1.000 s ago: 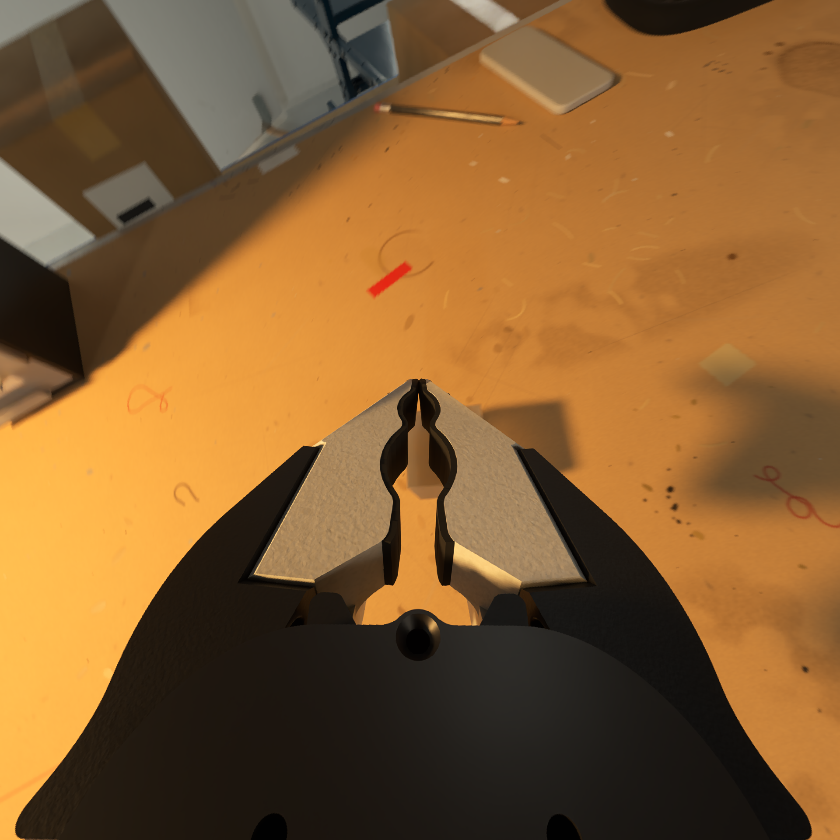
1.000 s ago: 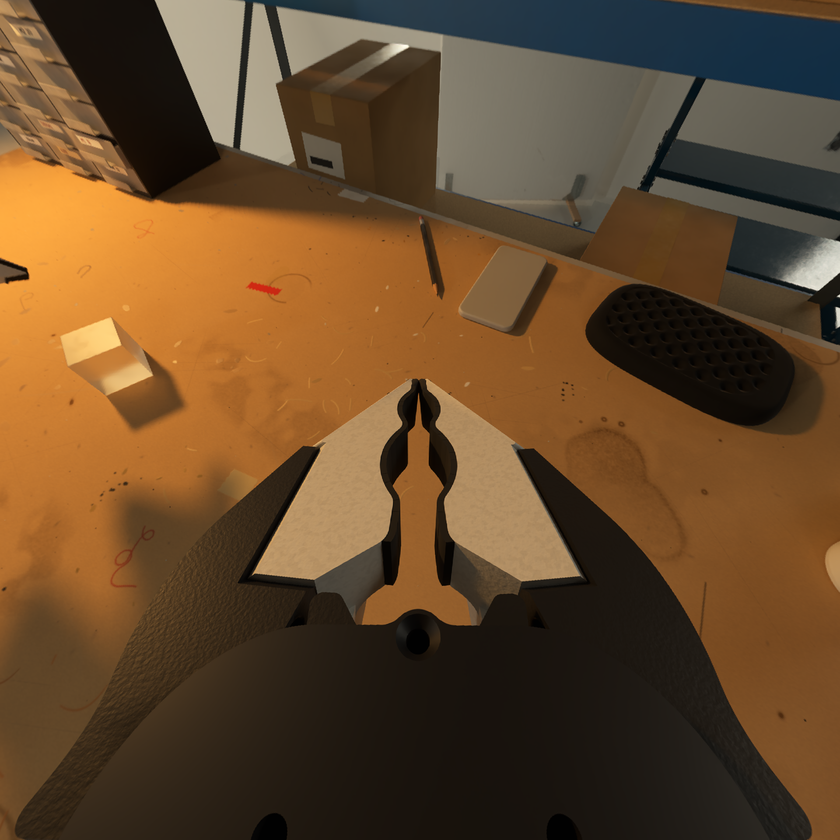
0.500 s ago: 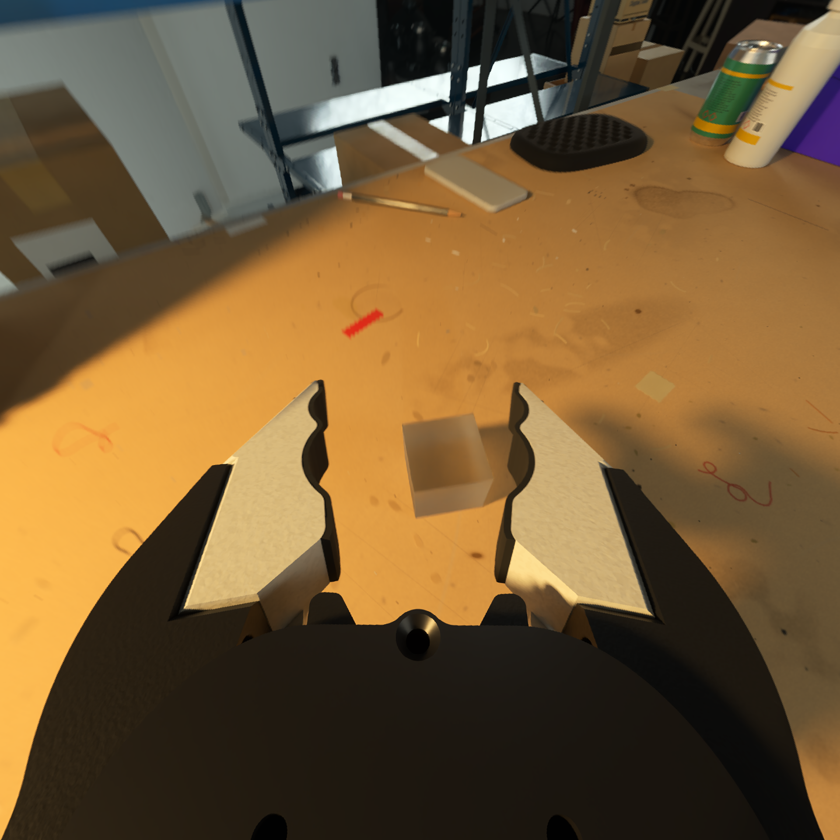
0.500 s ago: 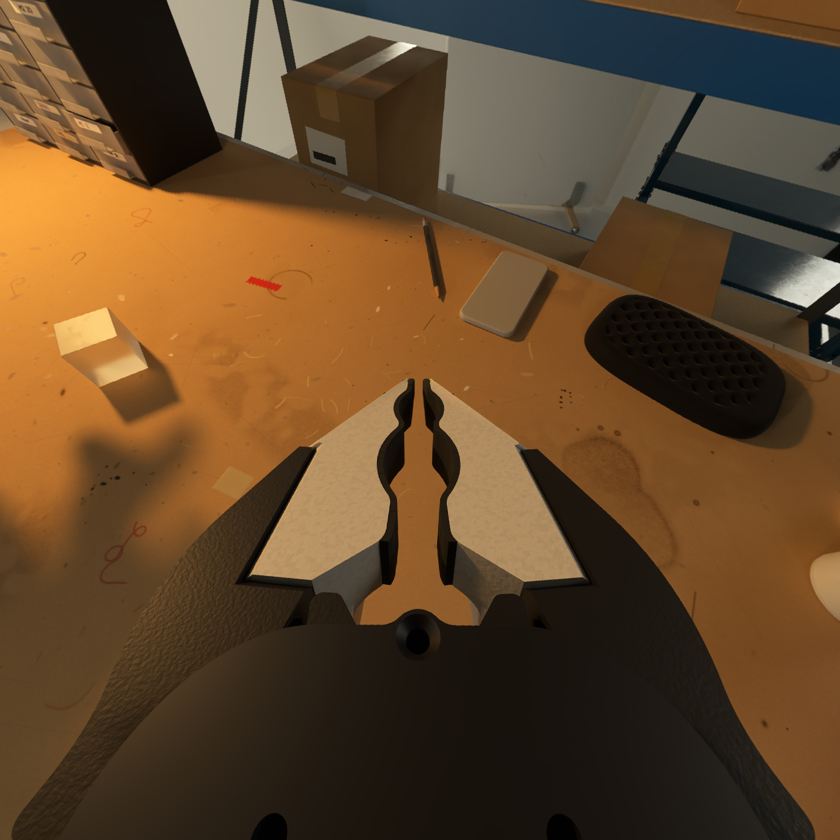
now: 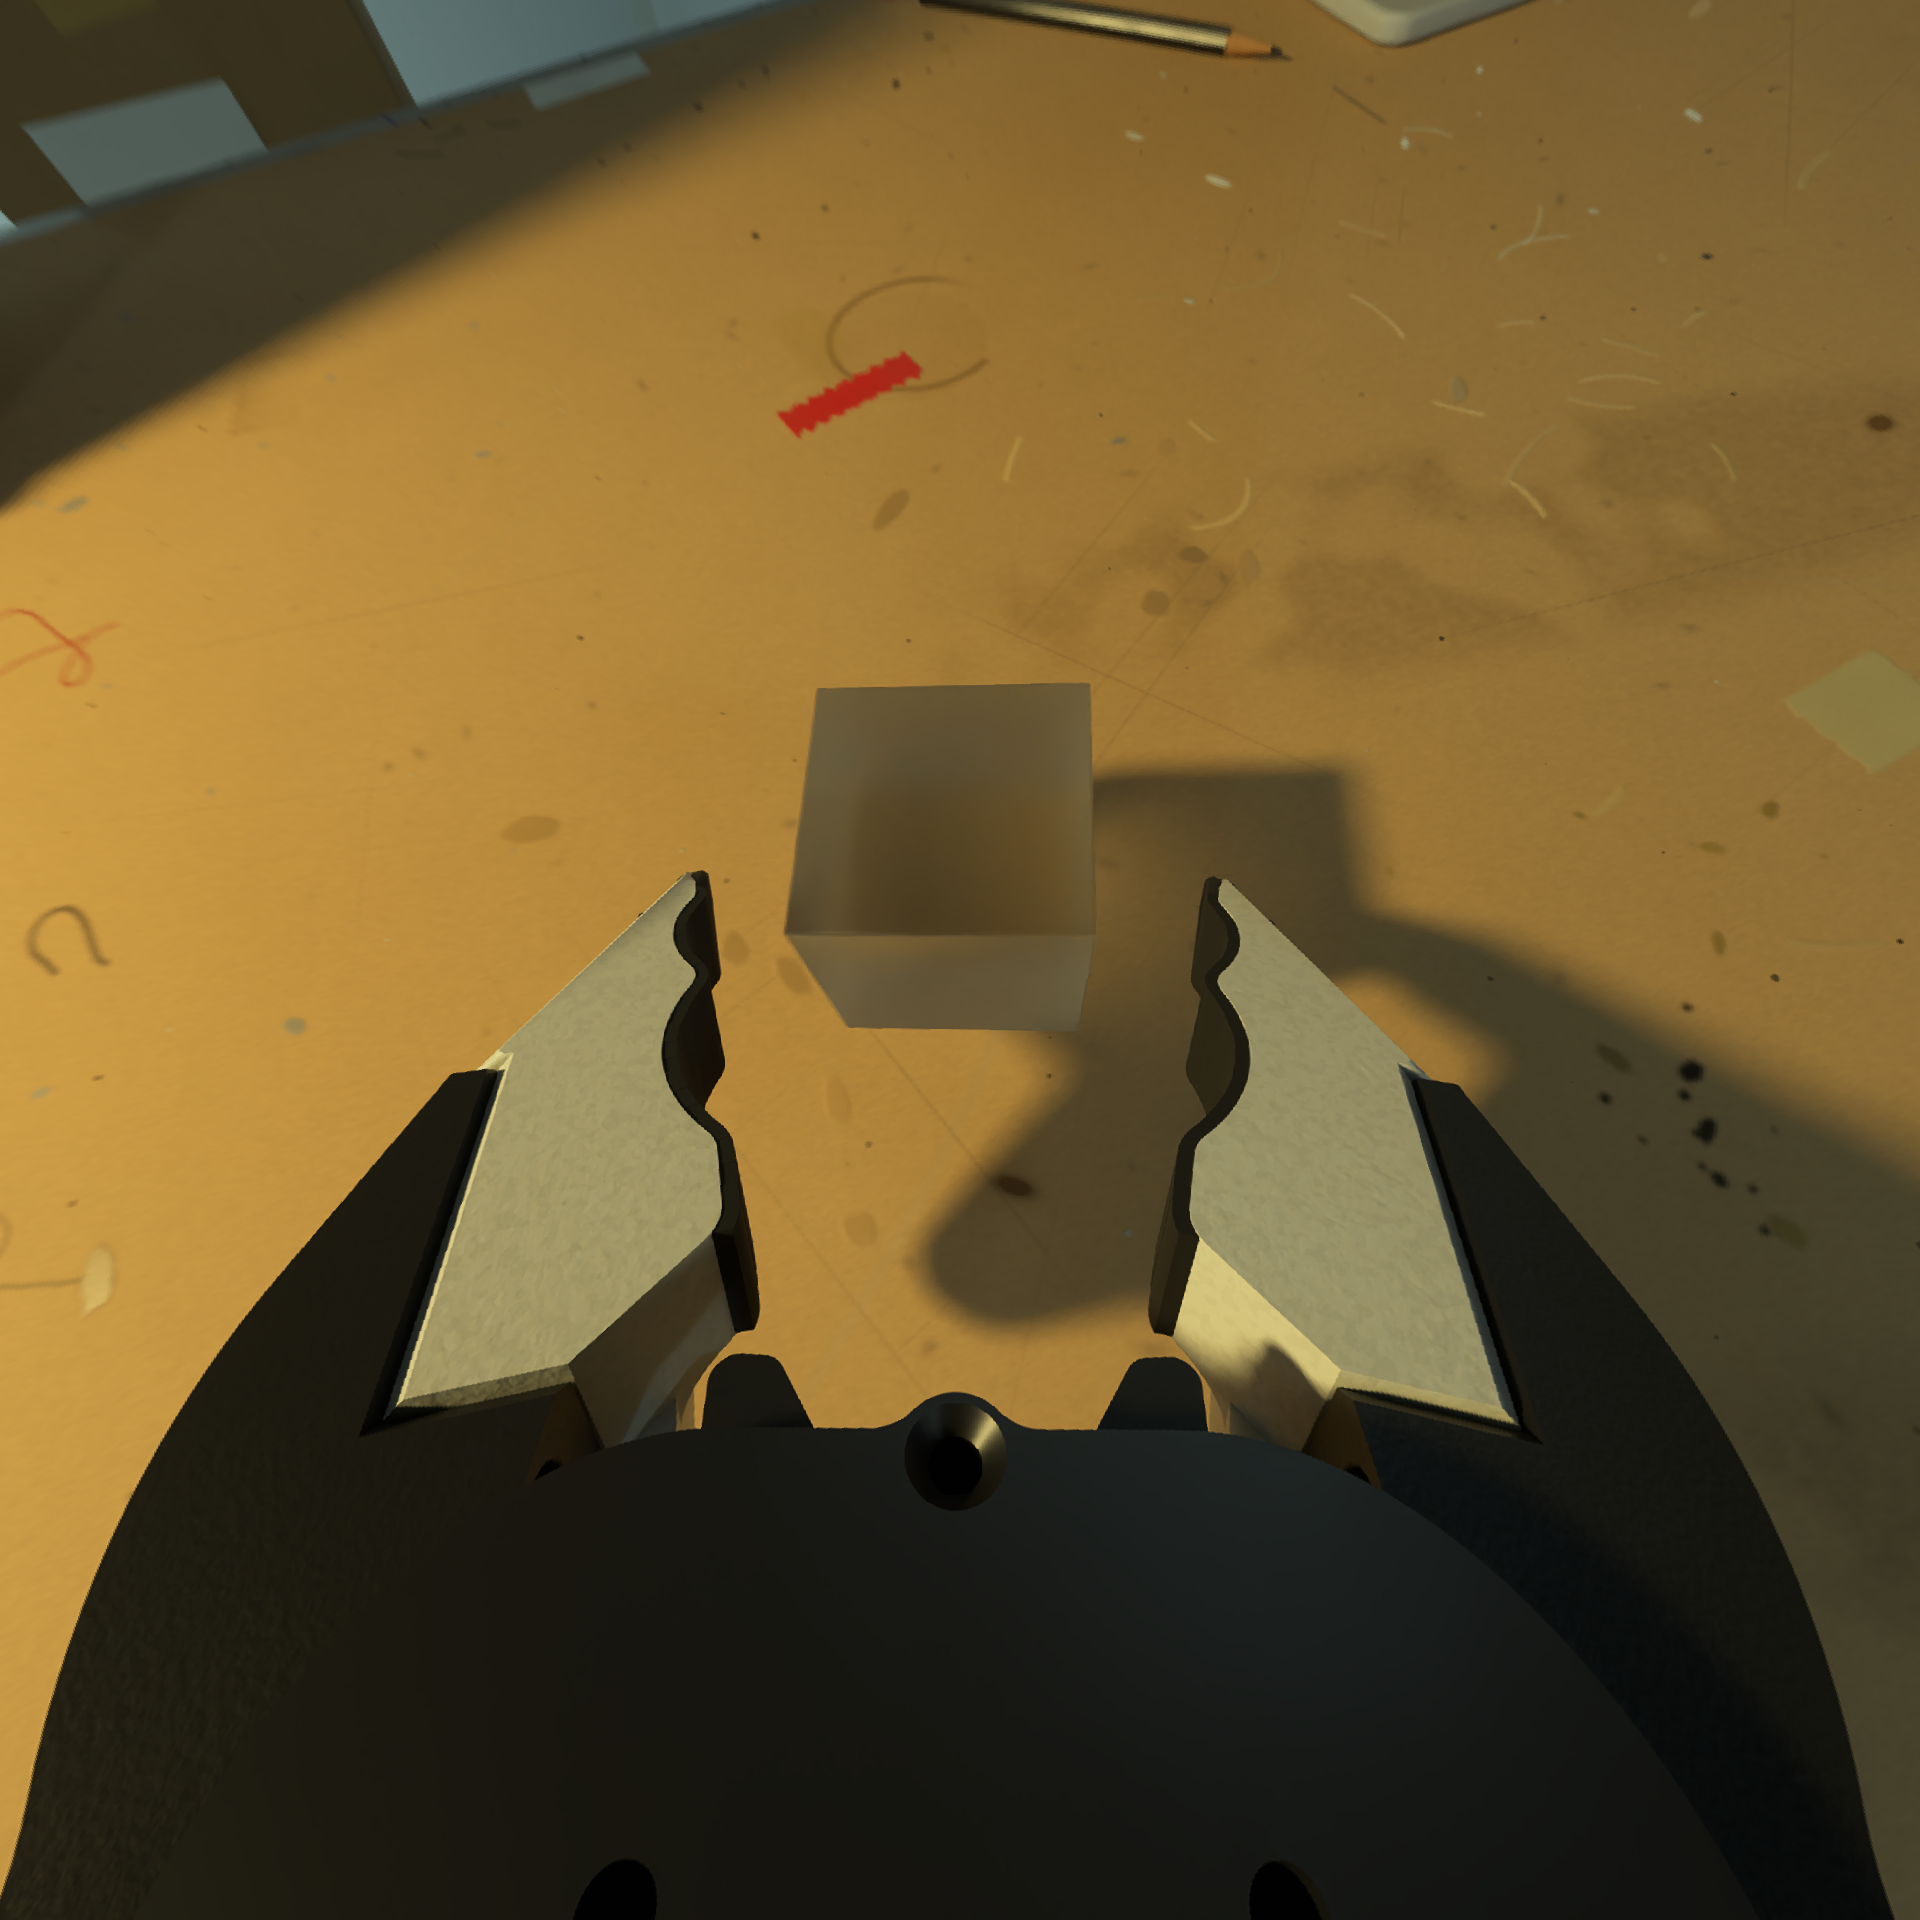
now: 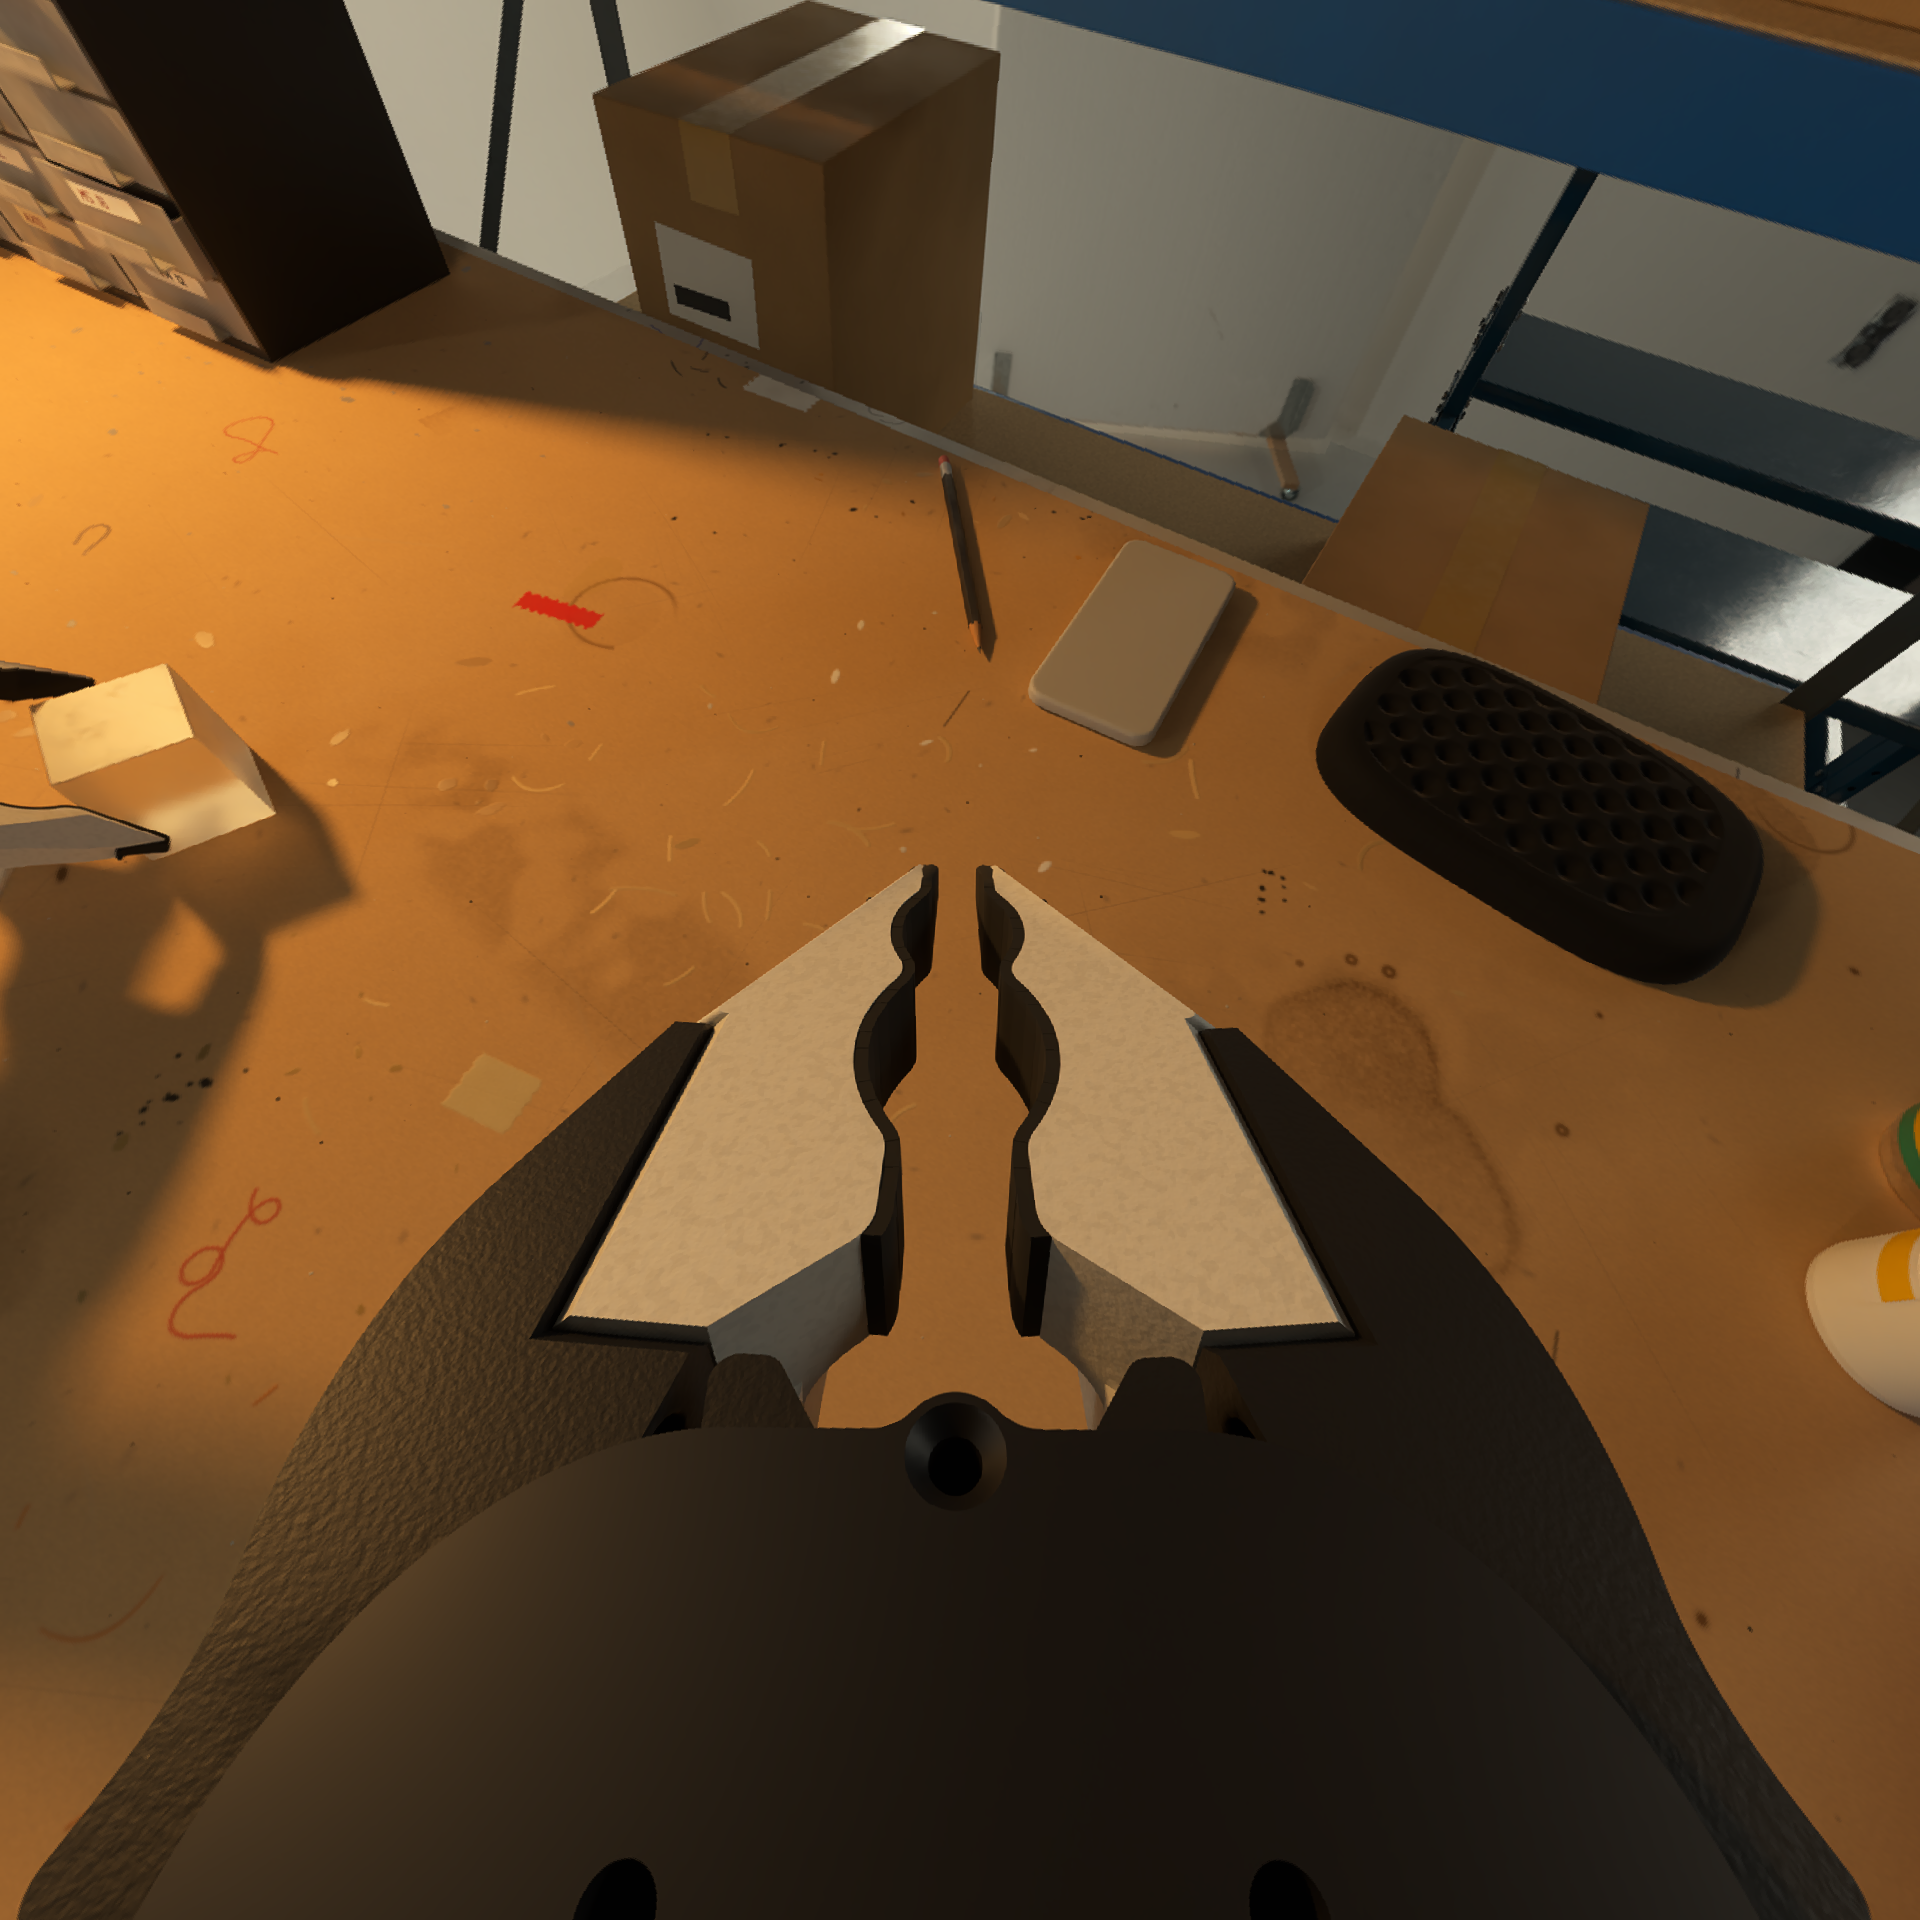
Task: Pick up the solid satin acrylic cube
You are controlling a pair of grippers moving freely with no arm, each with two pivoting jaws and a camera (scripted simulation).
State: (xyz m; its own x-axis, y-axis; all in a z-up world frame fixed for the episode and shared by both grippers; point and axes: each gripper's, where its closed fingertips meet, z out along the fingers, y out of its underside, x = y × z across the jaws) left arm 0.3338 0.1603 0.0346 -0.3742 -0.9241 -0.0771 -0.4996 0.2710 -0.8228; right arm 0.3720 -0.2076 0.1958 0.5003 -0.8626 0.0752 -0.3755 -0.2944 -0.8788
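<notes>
The satin acrylic cube [image 5: 940, 831], frosted and translucent, rests on the orange worktable [image 5: 416, 727]. My left gripper [image 5: 953, 881] is open just above and in front of it. The cube lies centred just beyond the two fingertips, which flank its near corners without touching. In the right wrist view the cube [image 6: 135, 748] sits at the far left, with the left gripper's fingertips [image 6: 125, 844] on either side of it. My right gripper [image 6: 956, 873] hovers empty over the table's middle, its jaws a narrow gap apart.
A red tape strip [image 5: 850, 393] lies beyond the cube. A pencil [image 6: 966, 561], a beige flat pad [image 6: 1132, 644] and a black perforated pad [image 6: 1538, 810] lie near the far table edge. A drawer cabinet [image 6: 208, 156] stands far left, a white bottle [image 6: 1870, 1320] at the right.
My left gripper opened from shut and has come down closer to the cube, which now lies between its fingertips. My right gripper's jaws have parted slightly.
</notes>
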